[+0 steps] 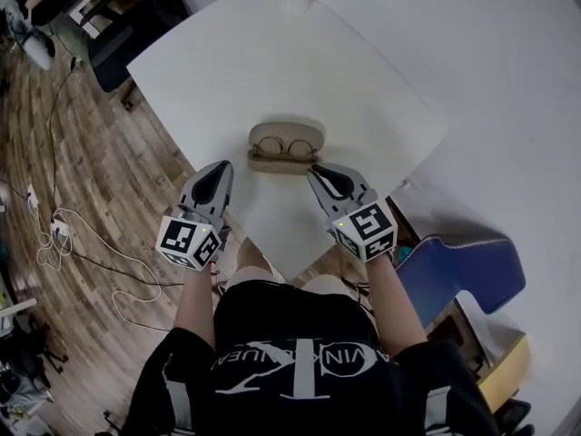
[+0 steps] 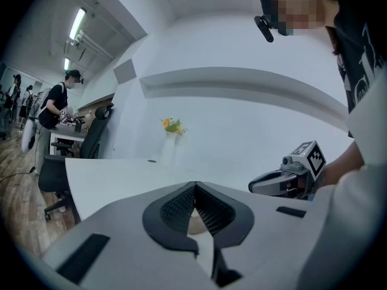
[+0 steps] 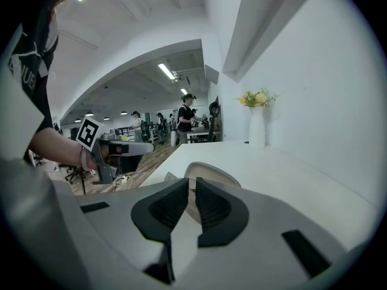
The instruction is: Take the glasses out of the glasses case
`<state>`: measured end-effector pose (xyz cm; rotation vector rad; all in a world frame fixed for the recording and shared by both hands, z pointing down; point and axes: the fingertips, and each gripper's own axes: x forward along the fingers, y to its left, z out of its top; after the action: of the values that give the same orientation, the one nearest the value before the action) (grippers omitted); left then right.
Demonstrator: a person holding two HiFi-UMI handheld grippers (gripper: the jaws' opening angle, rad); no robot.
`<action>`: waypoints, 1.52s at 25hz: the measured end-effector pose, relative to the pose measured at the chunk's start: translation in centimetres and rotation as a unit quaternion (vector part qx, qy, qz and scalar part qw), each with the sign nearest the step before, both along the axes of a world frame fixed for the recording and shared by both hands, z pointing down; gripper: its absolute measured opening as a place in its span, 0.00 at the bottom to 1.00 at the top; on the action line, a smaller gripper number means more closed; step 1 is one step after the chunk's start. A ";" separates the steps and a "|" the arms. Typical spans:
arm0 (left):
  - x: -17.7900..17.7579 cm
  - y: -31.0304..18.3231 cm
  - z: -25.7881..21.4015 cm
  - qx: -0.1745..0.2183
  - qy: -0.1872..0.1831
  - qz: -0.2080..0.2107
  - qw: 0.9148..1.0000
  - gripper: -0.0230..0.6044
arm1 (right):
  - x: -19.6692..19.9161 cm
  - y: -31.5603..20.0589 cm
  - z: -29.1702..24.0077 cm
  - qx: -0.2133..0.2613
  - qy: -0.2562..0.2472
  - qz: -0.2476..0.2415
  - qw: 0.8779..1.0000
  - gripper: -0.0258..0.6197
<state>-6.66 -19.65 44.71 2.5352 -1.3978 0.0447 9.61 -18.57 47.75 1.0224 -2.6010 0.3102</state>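
Observation:
An open beige glasses case [image 1: 272,163] lies on the white table [image 1: 363,71], with round-lens glasses [image 1: 285,146] inside its raised half. My left gripper [image 1: 221,167] hovers just left of the case's front, its jaws shut on nothing. My right gripper [image 1: 314,174] hovers just right of the case's front, its jaws closed to a thin slit with nothing between. In the right gripper view the case [image 3: 213,173] shows right beyond my right gripper [image 3: 191,180], and the left gripper [image 3: 145,148] is at the left. In the left gripper view a sliver of the case [image 2: 195,225] shows below my left gripper [image 2: 195,186].
A white vase with flowers [image 3: 256,125] stands at the table's far end against the wall. The table's front edge runs just under both grippers. A blue chair [image 1: 463,271] is at my right. Cables [image 1: 54,234] lie on the wooden floor at the left.

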 end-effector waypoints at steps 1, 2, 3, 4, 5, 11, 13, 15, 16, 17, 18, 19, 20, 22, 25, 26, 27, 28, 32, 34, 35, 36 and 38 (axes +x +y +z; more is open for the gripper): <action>0.0 -0.5 0.0 -0.001 0.002 0.001 1.000 0.06 | -0.1 -0.4 0.2 -0.004 0.002 -0.001 1.000 0.10; -0.1 -1.0 0.2 -0.004 0.007 0.001 1.000 0.06 | -0.3 -0.8 0.5 -0.009 0.003 -0.001 1.000 0.10; -0.2 -1.3 0.5 -0.009 0.014 0.002 1.000 0.06 | -0.5 -1.1 0.8 -0.015 0.004 -0.002 1.000 0.10; -0.2 -1.6 0.8 -0.014 0.020 0.004 1.000 0.06 | -0.7 -1.5 1.2 -0.020 0.006 -0.004 1.000 0.10; -0.1 -1.9 1.1 -0.018 0.021 0.008 1.000 0.06 | -0.9 -1.9 1.4 -0.025 0.010 -0.007 1.000 0.10; 0.8 -2.9 2.2 -0.026 -0.006 0.045 0.999 0.06 | -2.4 -3.7 2.4 -0.046 0.057 -0.033 0.997 0.11; 1.1 -3.0 2.6 -0.029 -0.013 0.053 0.998 0.06 | -2.9 -4.1 2.9 -0.064 0.071 -0.049 0.994 0.18; 1.5 -3.0 3.0 -0.034 -0.021 0.064 0.997 0.06 | -3.4 -4.5 3.2 -0.076 0.085 -0.066 0.991 0.19; 1.7 -2.9 3.3 -0.036 -0.028 0.070 0.996 0.06 | -3.6 -4.7 3.4 -0.078 0.097 -0.075 0.989 0.19; 1.8 -2.9 3.5 -0.038 -0.036 0.076 0.996 0.06 | -3.8 -4.8 3.5 -0.078 0.113 -0.085 0.987 0.19; 1.8 -2.8 3.7 -0.040 -0.044 0.081 0.995 0.06 | -4.1 -5.0 3.7 -0.077 0.130 -0.097 0.984 0.19; 1.8 -2.7 4.0 -0.041 -0.051 0.085 0.994 0.06 | -4.4 -5.0 3.8 -0.076 0.150 -0.111 0.980 0.20; 1.8 -2.6 4.2 -0.041 -0.056 0.089 0.994 0.06 | -4.7 -5.0 4.1 -0.074 0.171 -0.125 0.975 0.20; 1.8 -2.5 4.5 -0.038 -0.058 0.094 0.993 0.06 | -5.3 -4.9 4.6 -0.064 0.214 -0.154 0.962 0.20; 2.0 -2.3 4.7 -0.047 -0.046 0.102 0.993 0.06 | -6.0 -4.5 5.5 -0.058 0.274 -0.194 0.940 0.21; 2.0 -2.3 4.8 -0.050 -0.043 0.103 0.992 0.06 | -6.1 -4.3 5.8 -0.058 0.290 -0.204 0.933 0.21; 2.1 -2.2 4.9 -0.053 -0.041 0.105 0.992 0.06 | -6.2 -4.1 6.1 -0.057 0.305 -0.212 0.926 0.21; 2.1 -2.1 5.0 -0.054 -0.041 0.107 0.992 0.06 | -6.2 -4.0 6.4 -0.056 0.318 -0.219 0.921 0.21; 2.0 -1.8 5.9 -0.055 -0.048 0.112 0.991 0.06 | -6.6 -3.6 7.5 -0.047 0.351 -0.236 0.905 0.21; 1.8 -1.7 6.1 -0.057 -0.049 0.110 0.991 0.06 | -6.8 -3.5 8.0 -0.040 0.366 -0.239 0.899 0.21; 1.8 -1.8 6.0 -0.060 -0.047 0.109 0.991 0.06 | -6.9 -3.5 8.2 -0.036 0.375 -0.238 0.895 0.21; 1.7 -1.8 5.9 -0.062 -0.045 0.107 0.991 0.06 | -6.9 -3.6 8.4 -0.030 0.384 -0.237 0.892 0.21; 1.6 -1.9 5.6 -0.067 -0.042 0.104 0.991 0.06 | -6.9 -3.7 8.5 -0.014 0.410 -0.237 0.881 0.20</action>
<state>-5.02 -21.53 50.29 2.5803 -1.1129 0.2755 2.68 -22.28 56.24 0.3360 -1.9404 -0.1820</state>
